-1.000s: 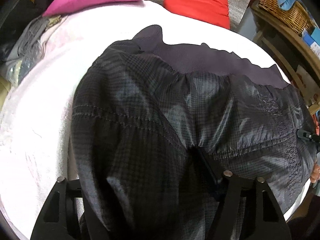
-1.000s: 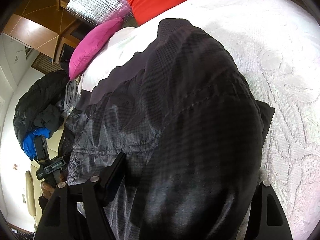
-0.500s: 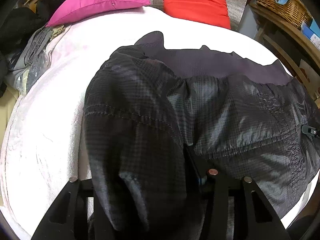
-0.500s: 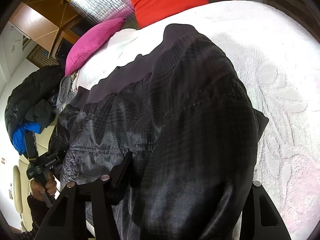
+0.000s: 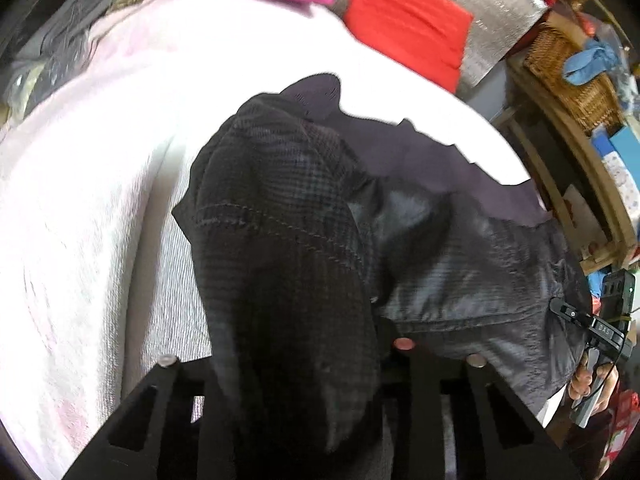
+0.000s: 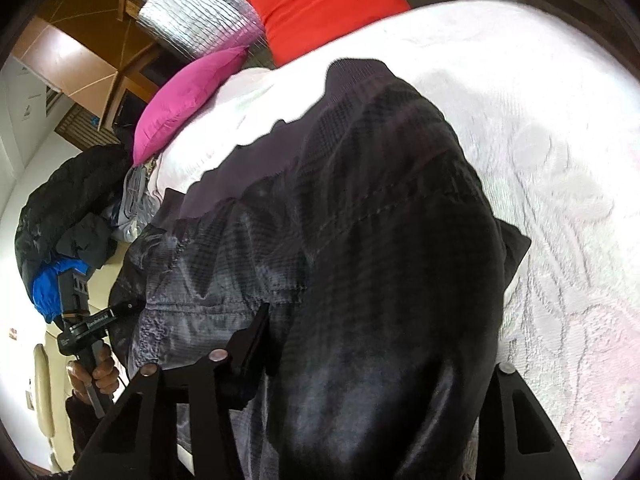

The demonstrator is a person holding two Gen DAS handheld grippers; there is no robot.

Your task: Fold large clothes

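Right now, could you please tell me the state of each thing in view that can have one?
dark jacket: partly lifted, draped over both grippers, rest lying on the bed.
left gripper: shut on the jacket's edge.
right gripper: shut on jacket fabric.
white bedspread: spread flat under the jacket.

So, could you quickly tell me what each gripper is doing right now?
Left gripper: shut on the dark jacket.
Right gripper: shut on the same jacket.

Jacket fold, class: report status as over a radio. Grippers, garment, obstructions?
Left gripper and right gripper both clamped on jacket. Near edge lifted off white bedspread. Nothing blocking.
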